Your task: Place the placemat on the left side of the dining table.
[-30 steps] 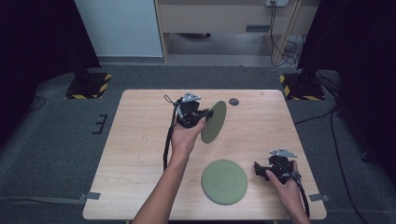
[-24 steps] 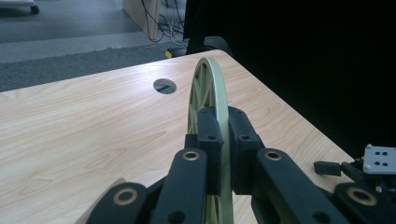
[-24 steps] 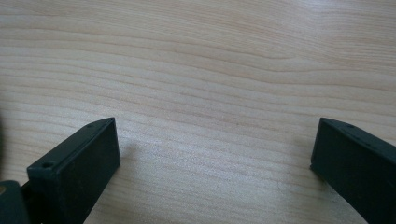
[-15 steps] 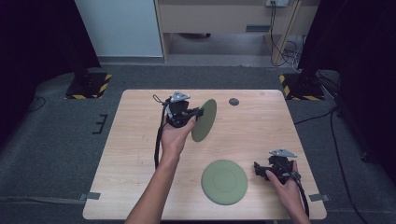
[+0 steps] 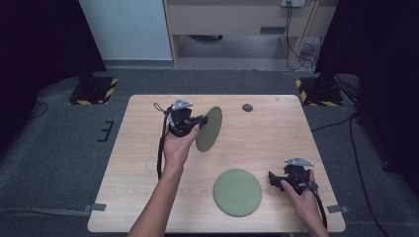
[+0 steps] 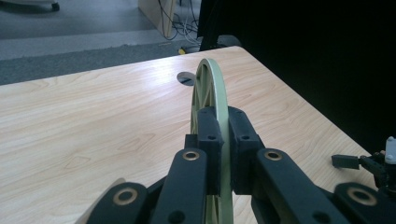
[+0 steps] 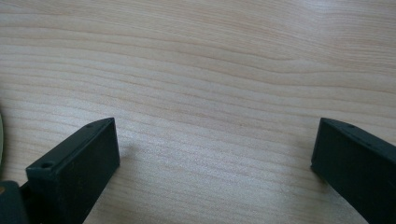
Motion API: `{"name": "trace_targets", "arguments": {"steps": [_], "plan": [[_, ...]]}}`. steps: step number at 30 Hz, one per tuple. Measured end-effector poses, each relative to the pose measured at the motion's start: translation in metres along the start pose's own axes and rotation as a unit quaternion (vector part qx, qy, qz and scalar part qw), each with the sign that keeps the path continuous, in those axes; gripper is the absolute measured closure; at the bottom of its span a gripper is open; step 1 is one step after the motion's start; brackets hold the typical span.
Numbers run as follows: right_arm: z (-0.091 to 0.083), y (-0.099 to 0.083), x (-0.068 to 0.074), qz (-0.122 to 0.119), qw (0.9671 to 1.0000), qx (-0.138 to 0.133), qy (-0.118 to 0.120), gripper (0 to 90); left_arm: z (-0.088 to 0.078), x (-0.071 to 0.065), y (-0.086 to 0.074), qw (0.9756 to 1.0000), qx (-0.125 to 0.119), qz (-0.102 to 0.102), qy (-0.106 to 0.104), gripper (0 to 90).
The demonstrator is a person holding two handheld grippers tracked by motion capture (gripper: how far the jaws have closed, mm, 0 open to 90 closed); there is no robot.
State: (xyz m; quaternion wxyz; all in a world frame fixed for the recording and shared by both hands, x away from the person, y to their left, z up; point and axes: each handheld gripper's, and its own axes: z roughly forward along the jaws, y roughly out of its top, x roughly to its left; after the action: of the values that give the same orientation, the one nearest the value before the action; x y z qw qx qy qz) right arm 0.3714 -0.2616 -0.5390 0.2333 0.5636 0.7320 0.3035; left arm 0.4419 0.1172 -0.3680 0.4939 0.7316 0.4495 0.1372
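Two plates: one (image 5: 209,129) is clamped on edge in left tool (image 5: 200,120), carried leftward over the surface (image 5: 276,128) since earlier; other (image 5: 237,192) lies flat beside right tool (image 5: 273,178), jaws wide, empty.

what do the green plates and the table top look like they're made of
Held plate: probably moulded plastic, matte pale green; ribs show on its underside. Flat plate: the same matte green, likely the same material. Table top: light wood or wood-look laminate; grain lines and a soft sheen show.
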Motion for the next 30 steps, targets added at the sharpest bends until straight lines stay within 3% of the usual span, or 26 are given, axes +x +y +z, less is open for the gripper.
{"name": "trace_targets", "arguments": {"steps": [16, 30], "plan": [[0.000, 0.000, 0.000, -0.005, 1.0000, -0.001, 0.003, 1.3, -0.018, 0.019, -0.005, 0.9998, 0.000, -0.007, 0.021, 85.3], [0.001, 0.001, 0.001, -0.008, 0.9999, -0.001, 0.007, 1.3, -0.031, 0.034, -0.019, 0.9993, -0.002, -0.020, 0.032, 85.3]]}}
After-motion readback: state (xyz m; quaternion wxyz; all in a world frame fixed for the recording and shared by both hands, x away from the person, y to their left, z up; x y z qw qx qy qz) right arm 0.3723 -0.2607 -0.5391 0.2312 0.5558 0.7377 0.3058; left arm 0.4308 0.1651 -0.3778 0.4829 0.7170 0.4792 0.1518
